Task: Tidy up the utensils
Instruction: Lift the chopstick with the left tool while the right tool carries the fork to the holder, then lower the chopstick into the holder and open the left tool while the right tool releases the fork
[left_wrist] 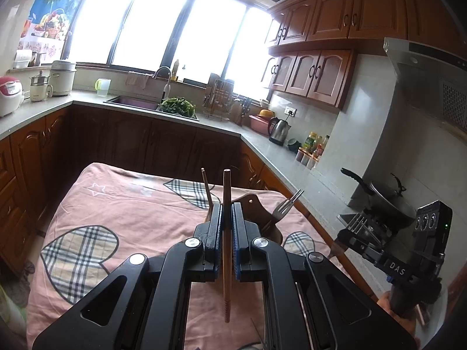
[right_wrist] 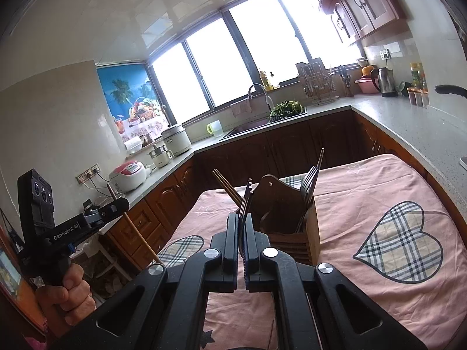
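Both claws are loaded and hovering over the pink-clothed bench (left_wrist: pixel 116 210). The left claw (left_wrist: pixel 227 213) is clenched on a single wooden chopstick (left_wrist: pixel 227 192), which runs up between the pads and sticks out well beyond the tips, its patterned end hanging back toward the camera. The right claw (right_wrist: pixel 241 221) is clamped on a fork (right_wrist: pixel 246 201), tines pointing up and away.

The wooden utensil holder (right_wrist: pixel 289 218) stands on the cloth just ahead of both claws. From the right wrist view it sits slightly right of the fork, with more forks (right_wrist: pixel 308 183) already standing in its right compartment and a pair of chopsticks (right_wrist: pixel 226 186) leaning out on the left. From the left wrist view the holder is mostly hidden behind the claw, with one chopstick and a fork (left_wrist: pixel 284 207) poking out on either side.

The risks: that chopstick is pinched at one narrow point, so it could pivot or slip as it tips toward a slot. Its long tip could also knock the leaning chopsticks. The fork's tines may snag on the ones already in there. And with two claws closing on one small holder, they could bump each other or shove it across the soft cloth.
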A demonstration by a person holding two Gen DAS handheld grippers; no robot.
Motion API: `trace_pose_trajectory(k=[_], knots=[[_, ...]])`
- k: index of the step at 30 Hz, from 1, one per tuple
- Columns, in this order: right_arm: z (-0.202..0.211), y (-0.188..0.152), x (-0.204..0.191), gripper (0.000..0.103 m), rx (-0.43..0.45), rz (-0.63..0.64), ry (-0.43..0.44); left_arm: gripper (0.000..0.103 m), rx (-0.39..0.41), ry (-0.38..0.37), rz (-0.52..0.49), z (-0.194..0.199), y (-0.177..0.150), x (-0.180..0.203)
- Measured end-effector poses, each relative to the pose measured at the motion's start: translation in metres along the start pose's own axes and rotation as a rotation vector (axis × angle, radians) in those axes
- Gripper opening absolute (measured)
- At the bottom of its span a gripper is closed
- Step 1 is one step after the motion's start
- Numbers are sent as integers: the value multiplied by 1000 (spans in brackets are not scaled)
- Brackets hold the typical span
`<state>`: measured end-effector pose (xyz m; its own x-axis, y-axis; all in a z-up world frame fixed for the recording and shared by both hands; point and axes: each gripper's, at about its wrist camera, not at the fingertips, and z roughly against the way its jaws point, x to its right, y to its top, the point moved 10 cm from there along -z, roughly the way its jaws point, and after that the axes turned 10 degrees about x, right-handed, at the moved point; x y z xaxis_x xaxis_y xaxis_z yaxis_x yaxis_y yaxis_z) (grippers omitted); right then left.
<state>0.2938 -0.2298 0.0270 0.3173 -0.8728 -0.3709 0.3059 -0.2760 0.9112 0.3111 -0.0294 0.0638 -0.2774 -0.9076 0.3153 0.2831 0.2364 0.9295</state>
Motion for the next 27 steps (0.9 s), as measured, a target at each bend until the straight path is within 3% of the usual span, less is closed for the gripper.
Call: trace_pose_trajectory(k=[14,27], knots=[[-28,27,9,2,28,8,5,5,51,5,21,-28,32,-4],[-60,48,19,2,86,-8,-1,5,159,10,18,-67,67,1]])
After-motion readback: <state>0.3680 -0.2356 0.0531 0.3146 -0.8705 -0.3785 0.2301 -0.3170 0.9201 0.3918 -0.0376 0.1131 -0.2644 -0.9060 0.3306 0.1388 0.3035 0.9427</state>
